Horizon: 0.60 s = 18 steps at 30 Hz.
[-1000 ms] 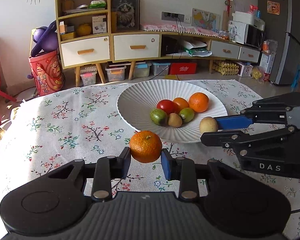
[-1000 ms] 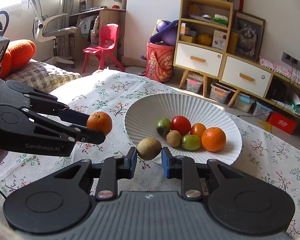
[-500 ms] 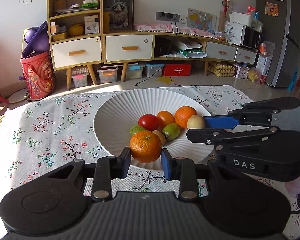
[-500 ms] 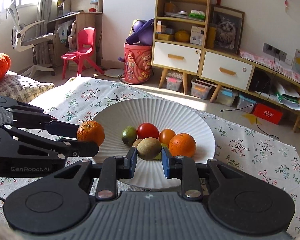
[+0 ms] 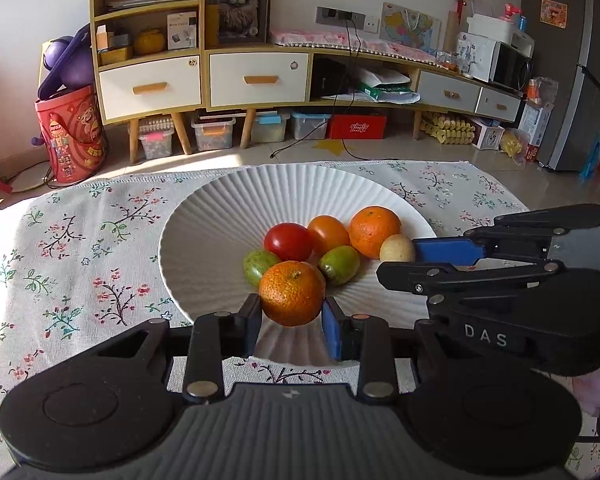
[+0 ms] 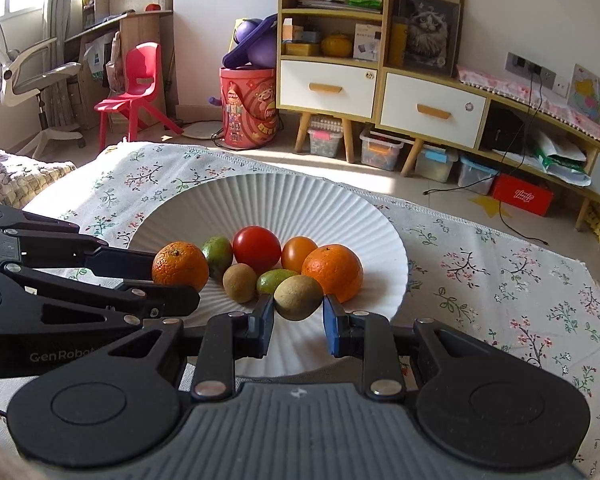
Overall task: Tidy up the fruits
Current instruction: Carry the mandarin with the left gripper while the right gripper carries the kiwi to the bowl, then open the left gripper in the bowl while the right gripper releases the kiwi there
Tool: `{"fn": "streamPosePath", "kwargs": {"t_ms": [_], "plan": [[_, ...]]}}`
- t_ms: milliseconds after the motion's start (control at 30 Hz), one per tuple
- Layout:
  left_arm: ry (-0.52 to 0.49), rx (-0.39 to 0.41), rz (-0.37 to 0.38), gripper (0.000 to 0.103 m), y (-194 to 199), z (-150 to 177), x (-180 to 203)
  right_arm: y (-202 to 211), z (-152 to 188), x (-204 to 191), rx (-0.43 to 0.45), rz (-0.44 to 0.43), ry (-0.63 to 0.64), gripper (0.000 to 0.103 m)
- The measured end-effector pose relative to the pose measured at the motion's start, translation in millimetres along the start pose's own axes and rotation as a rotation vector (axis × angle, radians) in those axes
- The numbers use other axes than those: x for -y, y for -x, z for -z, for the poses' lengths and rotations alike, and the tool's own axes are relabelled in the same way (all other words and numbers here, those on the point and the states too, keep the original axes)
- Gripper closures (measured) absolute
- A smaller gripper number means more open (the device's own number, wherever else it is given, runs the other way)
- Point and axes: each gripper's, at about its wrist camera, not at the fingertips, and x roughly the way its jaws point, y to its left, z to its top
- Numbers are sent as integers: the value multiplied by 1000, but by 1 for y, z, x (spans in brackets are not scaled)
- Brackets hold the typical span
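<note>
Both grippers were found loaded over the white ribbed plate. On the left gripper, the fingers were closed on a mandarin, one pad against each flank; the fruit was held above the near part of the plate, just in front of the pile. From the right wrist view the same mandarin showed at the tip of the left gripper, at the left side of the pile.

On the right gripper, the fingers were pinching a brown kiwi, held over the near part of the plate and close in front of a large orange. In the left wrist view this kiwi appeared pale, clamped at the end of the right gripper beside the large orange. Whether either held fruit touched the plate could not be determined.

Contents lying in the plate, clustered at its centre: a red tomato, a small orange tomato, a large orange, two green fruits and a second kiwi. All sat touching or nearly touching one another.

The plate stood on a floral tablecloth. Behind it were a wooden cabinet with white drawers and a red bucket on the floor.
</note>
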Motion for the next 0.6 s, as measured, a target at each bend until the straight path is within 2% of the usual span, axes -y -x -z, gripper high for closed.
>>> {"fn": "streamPosePath", "kwargs": {"t_ms": [600], "plan": [[-10, -8, -3, 84, -4, -2, 0, -5, 2, 3, -25, 2, -3, 79]]}}
